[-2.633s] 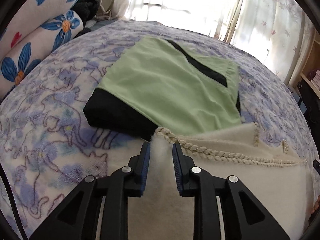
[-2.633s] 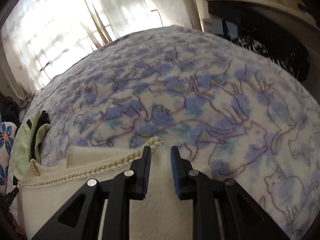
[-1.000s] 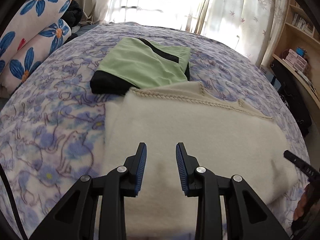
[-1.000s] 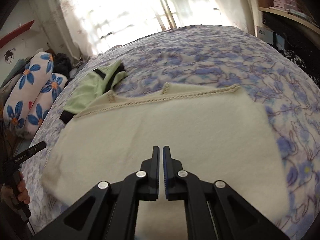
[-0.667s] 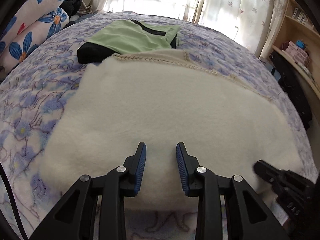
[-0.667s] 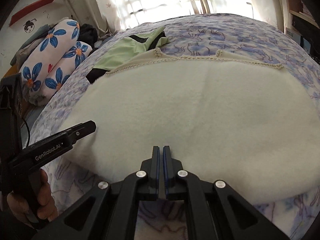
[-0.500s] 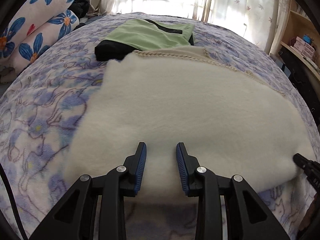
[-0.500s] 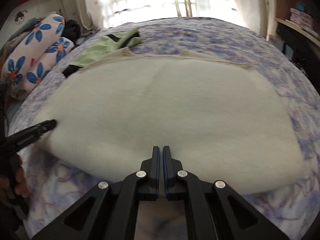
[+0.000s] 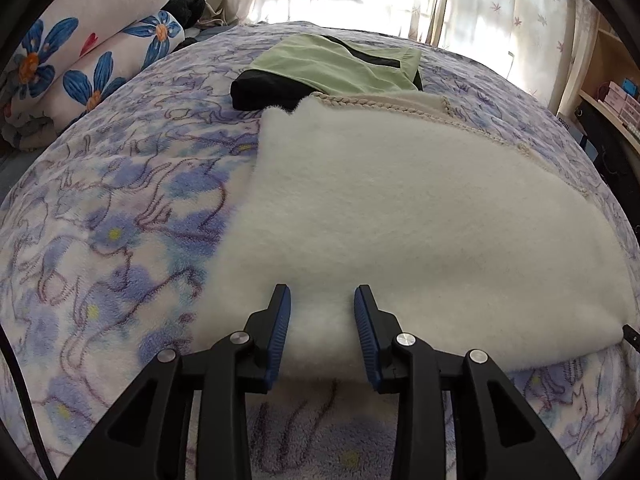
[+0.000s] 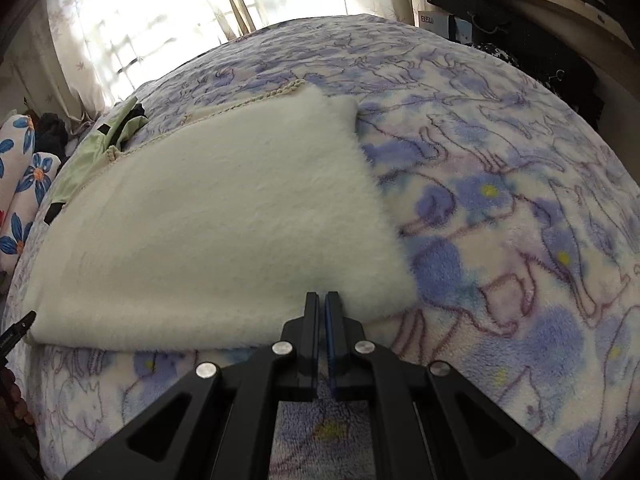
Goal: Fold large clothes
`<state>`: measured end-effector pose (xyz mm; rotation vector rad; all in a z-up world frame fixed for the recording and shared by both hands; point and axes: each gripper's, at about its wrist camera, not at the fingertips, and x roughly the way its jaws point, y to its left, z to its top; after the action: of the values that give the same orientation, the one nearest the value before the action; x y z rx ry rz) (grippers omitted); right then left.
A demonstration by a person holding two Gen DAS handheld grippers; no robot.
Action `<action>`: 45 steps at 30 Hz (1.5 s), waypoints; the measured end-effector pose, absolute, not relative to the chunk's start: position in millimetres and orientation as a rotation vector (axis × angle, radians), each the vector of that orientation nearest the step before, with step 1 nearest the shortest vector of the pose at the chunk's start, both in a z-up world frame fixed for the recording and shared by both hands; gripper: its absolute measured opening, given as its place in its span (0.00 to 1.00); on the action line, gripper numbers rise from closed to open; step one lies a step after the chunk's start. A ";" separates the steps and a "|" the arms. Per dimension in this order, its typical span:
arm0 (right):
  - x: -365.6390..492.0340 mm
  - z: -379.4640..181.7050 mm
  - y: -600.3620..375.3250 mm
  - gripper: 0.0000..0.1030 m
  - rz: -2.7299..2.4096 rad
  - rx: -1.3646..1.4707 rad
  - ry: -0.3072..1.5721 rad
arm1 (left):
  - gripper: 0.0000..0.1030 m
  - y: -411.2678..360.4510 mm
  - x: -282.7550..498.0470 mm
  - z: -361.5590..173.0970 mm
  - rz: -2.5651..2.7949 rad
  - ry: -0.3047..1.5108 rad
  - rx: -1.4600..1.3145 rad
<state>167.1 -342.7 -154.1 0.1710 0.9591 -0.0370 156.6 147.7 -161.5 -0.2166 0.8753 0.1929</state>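
Observation:
A large cream fleece garment (image 9: 400,208) with a braided trim lies folded flat on the bed; it also shows in the right wrist view (image 10: 208,216). My left gripper (image 9: 322,308) is open, its fingers over the garment's near fold at the left end. My right gripper (image 10: 322,300) is shut and empty, its tips at the near edge by the garment's right corner.
A folded green and black garment (image 9: 336,68) lies behind the cream one. The bed has a blue floral fleece cover (image 9: 120,220). Flowered pillows (image 9: 80,40) are at the far left. Shelves and dark bags (image 10: 540,40) stand at the right. Curtains hang behind.
Both grippers let go of the far braided edge and pulled back to the near fold. The left stays open; the right closed empty. The garment lies folded in half.

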 end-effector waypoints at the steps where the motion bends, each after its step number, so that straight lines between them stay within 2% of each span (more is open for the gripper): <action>1: 168.1 -155.2 -343.2 0.03 -0.037 0.169 0.958 | 0.31 147.7 156.6 -161.7 0.192 0.874 -0.218; 9: 167.2 -159.8 -348.5 0.03 -0.036 0.219 0.945 | 0.32 148.0 154.5 -165.0 0.186 0.855 -0.243; 13: 167.5 -160.6 -348.0 0.03 -0.050 0.224 0.946 | 0.36 145.9 153.8 -166.3 0.181 0.846 -0.242; 16: 167.2 -160.9 -346.8 0.03 -0.059 0.224 0.950 | 0.45 144.8 154.8 -166.8 0.167 0.844 -0.249; 18: 166.7 -160.3 -343.3 0.03 -0.072 0.212 0.954 | 0.60 140.6 156.5 -167.0 0.141 0.851 -0.244; 21: 167.2 -157.4 -332.8 0.04 -0.114 0.162 0.969 | 0.77 131.7 159.5 -166.5 0.106 0.870 -0.223; 27: 159.2 -143.3 -313.6 0.04 -0.092 0.158 0.985 | 0.86 126.7 152.7 -157.8 0.094 0.907 -0.259; 29: 151.0 -136.4 -307.2 0.09 -0.041 0.213 0.975 | 0.89 125.9 144.0 -154.3 0.078 0.924 -0.288; 31: 141.6 -128.3 -296.1 0.19 -0.015 0.223 0.957 | 0.90 125.1 134.5 -153.5 0.053 0.951 -0.322; 33: 131.1 -119.9 -283.7 0.32 0.010 0.217 0.926 | 0.90 123.8 123.1 -153.3 0.038 0.971 -0.345; 36: 113.8 -110.9 -265.1 0.44 0.064 0.202 0.895 | 0.90 123.3 103.2 -152.3 0.027 0.975 -0.369; 45: 71.2 -101.5 -231.1 0.45 0.163 0.205 0.814 | 0.90 120.5 61.1 -156.8 -0.077 0.946 -0.482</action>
<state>71.2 -231.1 -101.5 0.2047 0.8137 0.1631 61.1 120.5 -156.8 -0.4817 0.9459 -0.0768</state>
